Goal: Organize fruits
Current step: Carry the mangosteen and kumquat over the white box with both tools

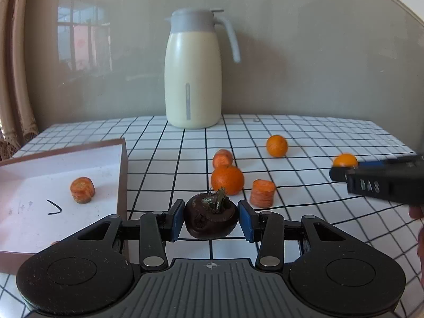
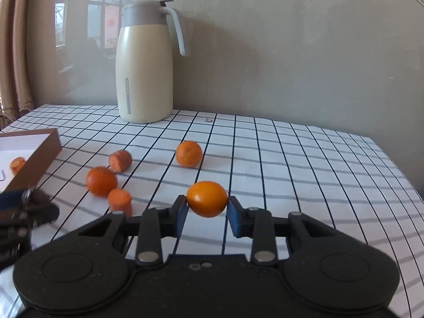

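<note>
My left gripper (image 1: 211,219) is shut on a dark brown fruit with a dried stem (image 1: 210,218) and holds it just right of the box (image 1: 122,175). My right gripper (image 2: 207,204) is shut on a smooth orange kumquat (image 2: 207,198), above the table; it also shows in the left wrist view (image 1: 345,160). One carrot piece (image 1: 82,189) lies in the white-lined brown box. Two mandarins (image 1: 227,179) (image 1: 276,145) and two carrot pieces (image 1: 262,193) (image 1: 222,158) lie on the checked cloth. The left gripper with the dark fruit appears blurred in the right wrist view (image 2: 34,204).
A tall cream thermos jug with a grey lid (image 1: 193,69) stands at the back by the wall. The checked tablecloth (image 2: 304,164) covers the table; its right edge drops off. A curtain (image 1: 13,66) hangs at the left.
</note>
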`<move>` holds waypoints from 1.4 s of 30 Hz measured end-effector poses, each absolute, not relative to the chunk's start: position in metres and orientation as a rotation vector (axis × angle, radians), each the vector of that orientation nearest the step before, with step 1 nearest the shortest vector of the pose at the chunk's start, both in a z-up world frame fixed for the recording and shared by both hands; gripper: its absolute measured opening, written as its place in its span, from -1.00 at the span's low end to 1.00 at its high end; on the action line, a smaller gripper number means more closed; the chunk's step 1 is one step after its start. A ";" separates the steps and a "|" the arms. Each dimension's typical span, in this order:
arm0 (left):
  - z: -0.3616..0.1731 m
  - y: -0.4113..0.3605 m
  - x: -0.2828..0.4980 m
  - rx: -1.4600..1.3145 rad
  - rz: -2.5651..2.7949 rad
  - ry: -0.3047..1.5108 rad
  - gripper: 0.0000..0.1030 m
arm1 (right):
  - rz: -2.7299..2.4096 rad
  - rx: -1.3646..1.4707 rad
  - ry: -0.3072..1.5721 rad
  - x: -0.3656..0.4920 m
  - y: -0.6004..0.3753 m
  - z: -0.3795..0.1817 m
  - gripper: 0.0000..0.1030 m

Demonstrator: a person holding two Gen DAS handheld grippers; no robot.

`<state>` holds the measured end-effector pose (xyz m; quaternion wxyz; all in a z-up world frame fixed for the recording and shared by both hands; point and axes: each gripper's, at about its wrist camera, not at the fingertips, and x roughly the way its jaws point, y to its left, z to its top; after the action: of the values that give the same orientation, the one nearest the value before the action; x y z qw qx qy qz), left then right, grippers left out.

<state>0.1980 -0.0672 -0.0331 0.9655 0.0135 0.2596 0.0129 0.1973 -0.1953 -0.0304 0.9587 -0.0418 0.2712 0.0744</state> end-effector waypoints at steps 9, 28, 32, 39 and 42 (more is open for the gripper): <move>-0.017 -0.068 0.161 0.062 0.003 0.473 -0.15 | 0.156 -0.078 0.480 0.144 -0.193 -0.015 -0.52; 0.006 0.003 0.102 0.046 0.121 0.391 -0.15 | 0.270 -0.128 0.423 0.111 -0.144 0.001 -0.52; 0.008 0.024 0.096 0.026 0.159 0.381 -0.15 | 0.297 -0.138 0.414 0.109 -0.131 0.004 -0.52; 0.009 0.053 0.086 -0.001 0.215 0.367 -0.15 | 0.356 -0.157 0.403 0.107 -0.100 0.006 -0.52; 0.008 0.065 0.083 -0.008 0.232 0.370 -0.15 | 0.384 -0.164 0.398 0.106 -0.085 0.006 -0.52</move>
<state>0.0826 0.0649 0.0082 0.9763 -0.0042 0.1835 0.1150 0.1058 -0.0854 0.0059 0.9587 -0.0807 0.1961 0.1896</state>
